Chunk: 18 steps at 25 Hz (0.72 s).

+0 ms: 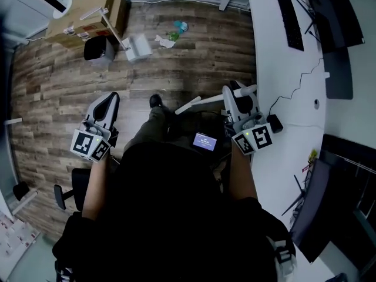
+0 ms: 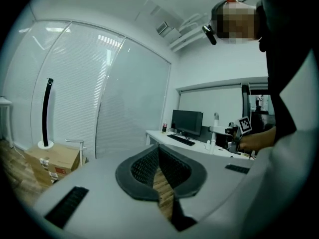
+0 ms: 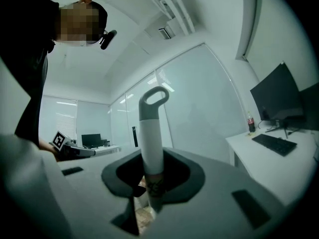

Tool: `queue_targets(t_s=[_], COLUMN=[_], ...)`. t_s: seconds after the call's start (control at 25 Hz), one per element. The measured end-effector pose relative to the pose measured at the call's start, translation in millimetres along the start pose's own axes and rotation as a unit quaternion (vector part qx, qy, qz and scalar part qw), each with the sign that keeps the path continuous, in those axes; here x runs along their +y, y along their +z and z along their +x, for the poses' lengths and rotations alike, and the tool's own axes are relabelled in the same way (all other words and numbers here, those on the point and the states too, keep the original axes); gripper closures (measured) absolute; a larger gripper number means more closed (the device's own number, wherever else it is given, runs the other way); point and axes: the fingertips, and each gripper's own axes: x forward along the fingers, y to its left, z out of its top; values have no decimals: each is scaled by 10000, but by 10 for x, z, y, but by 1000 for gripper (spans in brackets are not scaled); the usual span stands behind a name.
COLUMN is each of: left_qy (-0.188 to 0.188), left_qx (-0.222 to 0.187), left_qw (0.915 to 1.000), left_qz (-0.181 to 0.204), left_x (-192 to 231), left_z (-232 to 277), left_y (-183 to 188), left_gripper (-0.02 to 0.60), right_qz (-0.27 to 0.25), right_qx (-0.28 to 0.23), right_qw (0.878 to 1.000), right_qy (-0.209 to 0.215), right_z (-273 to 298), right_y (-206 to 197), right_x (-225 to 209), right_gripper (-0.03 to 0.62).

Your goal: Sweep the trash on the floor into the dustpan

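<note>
The trash [image 1: 170, 35] lies on the floor [image 1: 70, 87] just right of the dustpan [image 1: 138, 47], well ahead of both tongs. The right tongs [image 1: 232, 98] clamp a broom handle [image 1: 197, 102] lying crosswise before the person. The left tongs [image 1: 109, 101], closed on nothing, are nearer the dustpan.

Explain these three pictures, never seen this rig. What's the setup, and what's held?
There is no robot: a person carries a hand-held gripper in each hand. One picture comes from a head camera looking down. The other two come from cameras riding on each gripper.

The left hand-held gripper is shut and empty. The right hand-held gripper is clamped on a white handle with a grey loop, likely the broom's.

On the wooden floor, bits of trash lie beside a white dustpan, near a cardboard box. A white desk runs along the right.
</note>
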Motion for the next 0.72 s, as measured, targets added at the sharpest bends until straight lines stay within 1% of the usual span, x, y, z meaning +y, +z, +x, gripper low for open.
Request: queue_targets(t_s=[0.16,0.32,0.48,0.64,0.72], left_qy=[33,-30,-153,-216,-249], left_qx=[-27,-85,-200,-274,-306], left_qw=[9998,9993,9989,9983,9980], left_qz=[-178,-356,-393,-464,-489], left_x=[269,592,892,1342,1559], left_z=[257,667,1131,1461,1628], left_y=[-64,-51,119,281,360], left_gripper=[588,586,588,588,588], right_qz=[33,65,41,117,59], right_qx=[149,303,489,729,771], right_qw=[9998,9994,9987,9972,9968], right_qy=[147,158,149,132,206], right_z=[291,676,1021,1446,1663], right_y=[-76,-33,22,25,59], right_x=[-160,-402,-697,-889,-957], right_gripper=[511,511,511,508,508])
